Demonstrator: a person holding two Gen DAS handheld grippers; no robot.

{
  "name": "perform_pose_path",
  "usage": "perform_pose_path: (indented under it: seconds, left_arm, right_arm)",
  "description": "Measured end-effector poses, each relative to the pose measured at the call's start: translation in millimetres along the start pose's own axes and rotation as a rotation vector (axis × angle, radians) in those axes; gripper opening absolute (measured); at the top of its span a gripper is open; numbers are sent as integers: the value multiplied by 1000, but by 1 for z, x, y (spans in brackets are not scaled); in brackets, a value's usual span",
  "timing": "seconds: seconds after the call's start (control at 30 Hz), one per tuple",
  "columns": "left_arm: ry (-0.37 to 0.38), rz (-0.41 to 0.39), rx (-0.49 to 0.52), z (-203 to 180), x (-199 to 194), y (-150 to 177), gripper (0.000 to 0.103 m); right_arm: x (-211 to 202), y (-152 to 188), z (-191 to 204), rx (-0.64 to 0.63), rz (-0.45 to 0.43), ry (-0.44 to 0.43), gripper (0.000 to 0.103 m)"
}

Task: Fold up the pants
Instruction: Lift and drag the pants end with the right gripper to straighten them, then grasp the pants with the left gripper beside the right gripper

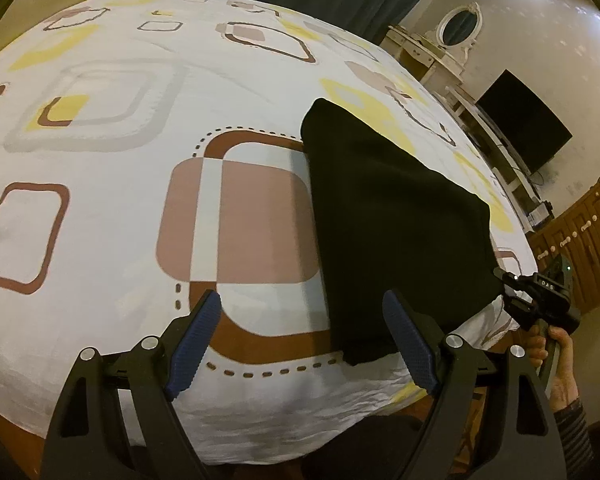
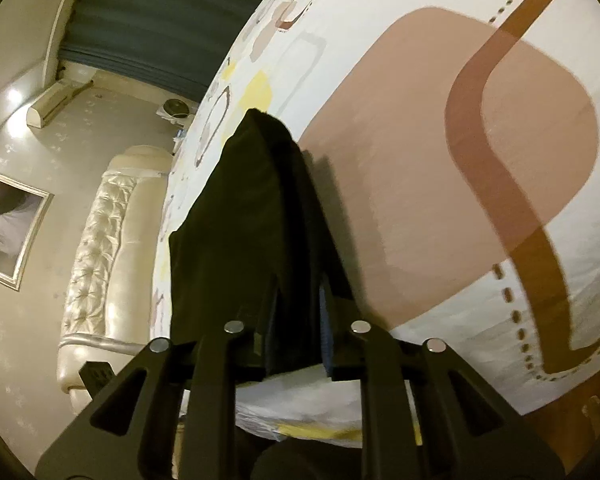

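The only writing I am reading is the white lettering "DAS" on the body of my right gripper [image 1: 512,286], seen at 4 o'clock in the left wrist view; the small green light beside it is too tiny to interpret.

The black pants [image 1: 388,216] are lying folded into a long dark slab on the bed [image 1: 100,216], whose white cover is printed with brown, tan and yellow rounded squares. Their fabric is reading as flat black, so I cannot make out seams, waistband or which end is which. In the right wrist view the pants [image 2: 244,240] are rising from 6 o'clock toward 12 o'clock and covering most of my right fingers; only a sliver of blue pad [image 2: 326,320] is showing. The near edge of the bed is cut off by my own gripper frames in both views.

My left gripper [image 1: 300,338] is hovering with its blue-padded fingers [image 1: 198,344] spread wide and holding nothing; the near corner of the pants is lying between the tips, toward the finger at 5 o'clock, and I cannot tell whether it is touching that pad. My right fingers are pinching the near right corner of the pants, lifting it slightly off the cover at the edge of the bed. My right hand [image 1: 556,356] is gripping the handle at 4 o'clock.
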State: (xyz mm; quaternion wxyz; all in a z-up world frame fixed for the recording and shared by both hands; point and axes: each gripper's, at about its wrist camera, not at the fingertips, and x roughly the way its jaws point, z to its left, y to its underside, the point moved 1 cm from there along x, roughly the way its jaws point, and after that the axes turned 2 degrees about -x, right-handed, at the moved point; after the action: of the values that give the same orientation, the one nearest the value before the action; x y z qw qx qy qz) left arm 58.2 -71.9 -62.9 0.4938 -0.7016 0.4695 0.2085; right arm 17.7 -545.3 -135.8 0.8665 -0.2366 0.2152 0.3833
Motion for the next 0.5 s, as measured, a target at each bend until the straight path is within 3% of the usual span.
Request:
perform_pose_path:
  seconds: [0.07,0.1,0.23,0.5]
  left_arm:
    - [26,10,-12,1,2,-2,82]
    - [38,14,-17,1,3,-3,82]
    - [112,46,-38,4,12,-6,82]
    - [239,131,-54,-7,40,-6,82]
  right_arm:
    - [-7,-1,-1,3,-7,45,55]
    - [-11,-2,-2,2,-14,65,58]
    - [-19,-3,-3,5,-22,5,69]
    - [9,1,-3,-3,46,-73,70]
